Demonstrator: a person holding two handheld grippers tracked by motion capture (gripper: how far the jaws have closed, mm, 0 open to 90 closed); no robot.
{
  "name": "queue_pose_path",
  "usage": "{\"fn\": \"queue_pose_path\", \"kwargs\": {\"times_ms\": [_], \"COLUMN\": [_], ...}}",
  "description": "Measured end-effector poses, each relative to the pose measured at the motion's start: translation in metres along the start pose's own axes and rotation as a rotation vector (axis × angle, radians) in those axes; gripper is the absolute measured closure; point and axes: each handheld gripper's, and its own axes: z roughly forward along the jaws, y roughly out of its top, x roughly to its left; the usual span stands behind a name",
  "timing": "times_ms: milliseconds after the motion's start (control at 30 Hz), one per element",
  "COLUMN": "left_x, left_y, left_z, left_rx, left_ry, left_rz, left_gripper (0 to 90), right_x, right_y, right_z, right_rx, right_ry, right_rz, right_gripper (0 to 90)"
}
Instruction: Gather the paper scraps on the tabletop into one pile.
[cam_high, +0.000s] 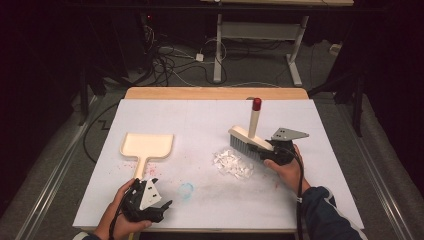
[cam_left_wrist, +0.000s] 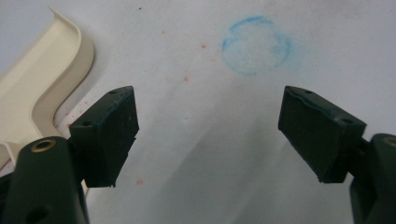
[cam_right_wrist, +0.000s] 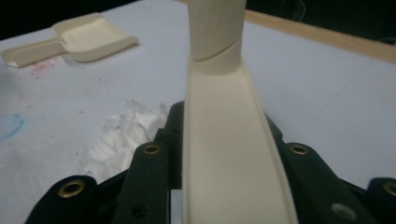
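Cream brush (cam_high: 246, 138) clamped in right tongs (cam_high: 262, 149) — paper scraps (cam_high: 231, 164) just beside

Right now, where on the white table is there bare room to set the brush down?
Bare: the far left corner beyond the cream plastic dustpan, and the middle strip between it and the white paper scraps. Crowded: around the scraps, where the right gripper holds the cream brush.
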Motion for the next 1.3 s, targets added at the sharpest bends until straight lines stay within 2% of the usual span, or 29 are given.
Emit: {"fn": "queue_pose_path", "kwargs": {"times_ms": [100, 167, 233, 300, 500, 567, 667, 767, 800, 833, 933, 1000, 1067, 1133, 1300], "left_x": [0.0, 0.0, 0.001, 0.001, 0.0, 0.0, 0.0, 0.0, 0.0, 0.0, 0.0, 0.0, 0.0, 0.0, -0.001], "left_y": [0.0, 0.001, 0.001, 0.002, 0.001, 0.0, 0.0, 0.0, 0.0, 0.0, 0.0, 0.0, 0.001, 0.001, 0.003], "left_z": [0.0, 0.001, 0.001, 0.002, 0.0, -0.001, -0.002, -0.002, -0.002, -0.002, -0.003, -0.003, -0.003, -0.003, -0.001], "left_rx": [-0.008, -0.003, -0.003, -0.003, -0.011, -0.005, -0.006, -0.007, -0.007, -0.009, -0.012, -0.012, -0.013, -0.013, -0.008], "left_ry": [0.0, 0.0, -0.002, -0.002, 0.006, 0.007, 0.007, 0.01, 0.01, 0.014, 0.02, 0.02, 0.02, 0.019, 0.014], "left_rz": [-0.002, 0.005, 0.006, 0.006, 0.002, 0.001, 0.004, 0.006, 0.006, 0.007, 0.007, 0.008, 0.008, 0.009, 0.016], "left_gripper": [19.5, 19.4, 19.4, 19.4, 19.4, 19.4, 19.4, 19.4, 19.4, 19.4, 19.5, 19.4, 19.5, 19.4, 19.4], "right_x": [0.0, 0.002, 0.006, 0.01, 0.02, 0.021, 0.023, 0.022, 0.022, 0.022, 0.024, 0.028, 0.032, 0.037, 0.051], "right_y": [0.002, 0.007, 0.012, 0.017, 0.026, 0.024, 0.017, 0.009, 0.009, -0.002, -0.018, -0.028, -0.035, -0.04, -0.041], "right_z": [-0.005, -0.01, -0.013, -0.019, -0.039, -0.045, -0.056, -0.069, -0.069, -0.077, -0.084, -0.089, -0.093, -0.095, -0.086], "right_rx": [-0.023, -0.065, -0.094, -0.122, -0.182, -0.18, -0.166, -0.149, -0.149, -0.125, -0.083, -0.062, -0.039, -0.019, 0.028], "right_ry": [-0.028, -0.021, -0.034, -0.015, -0.091, -0.106, -0.174, -0.265, -0.265, -0.324, -0.377, -0.413, -0.4, -0.379, -0.311], "right_rz": [0.001, 0.011, 0.01, 0.014, 0.02, 0.029, 0.019, 0.009, 0.009, 0.023, 0.055, 0.1, 0.156, 0.183, 0.185], "right_gripper": [67.6, 67.7, 67.7, 67.7, 67.8, 67.9, 67.9, 67.9, 67.9, 67.9, 67.9, 67.9, 67.9, 68.0, 68.1]}}
